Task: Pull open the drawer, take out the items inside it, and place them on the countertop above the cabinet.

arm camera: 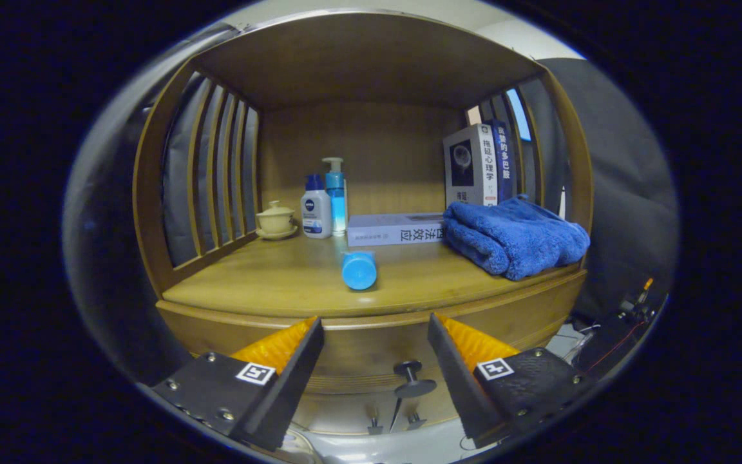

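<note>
The claw (375, 341) gapes wide and empty before the wooden cabinet's closed drawer (371, 351). Its dark round knob (413, 380) sits between the fingers. A blue cylindrical bottle (359, 269) lies on the counter (281, 277) beyond.

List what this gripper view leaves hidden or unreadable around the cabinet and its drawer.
- Drawer contents: hidden behind its front panel; whether it is fully shut is unclear.
- Drawer knob: visible between the open jaws of the gripper, untouched.
- Upright books: lower parts hidden by the blue towel.
- Blue cylinder on the countertop: seen end-on, so its kind is unclear.
</note>
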The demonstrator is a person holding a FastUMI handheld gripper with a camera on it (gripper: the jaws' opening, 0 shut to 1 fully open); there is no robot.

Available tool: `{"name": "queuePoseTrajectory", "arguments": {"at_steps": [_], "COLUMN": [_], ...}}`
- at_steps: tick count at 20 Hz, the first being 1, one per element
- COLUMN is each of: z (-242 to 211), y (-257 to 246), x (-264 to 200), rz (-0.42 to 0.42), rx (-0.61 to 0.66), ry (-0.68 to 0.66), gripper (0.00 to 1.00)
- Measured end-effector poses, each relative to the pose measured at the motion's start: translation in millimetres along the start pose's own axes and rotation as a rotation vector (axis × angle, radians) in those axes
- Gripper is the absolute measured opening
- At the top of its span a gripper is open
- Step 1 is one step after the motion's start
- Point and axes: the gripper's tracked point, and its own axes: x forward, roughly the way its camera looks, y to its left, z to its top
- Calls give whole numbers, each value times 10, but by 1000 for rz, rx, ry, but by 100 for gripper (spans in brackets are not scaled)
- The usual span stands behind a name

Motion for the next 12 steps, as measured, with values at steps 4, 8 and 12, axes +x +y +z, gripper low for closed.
{"name": "queuePoseTrajectory", "arguments": {"at_steps": [4, 8, 12], "z": [5, -1, -9], "y": [8, 9, 3], "x": [1, 10, 5], "rz": [2, 8, 7], "rx": [-18, -7, -13], "ry": [-10, -3, -9], "gripper": [98, 98, 98]}}
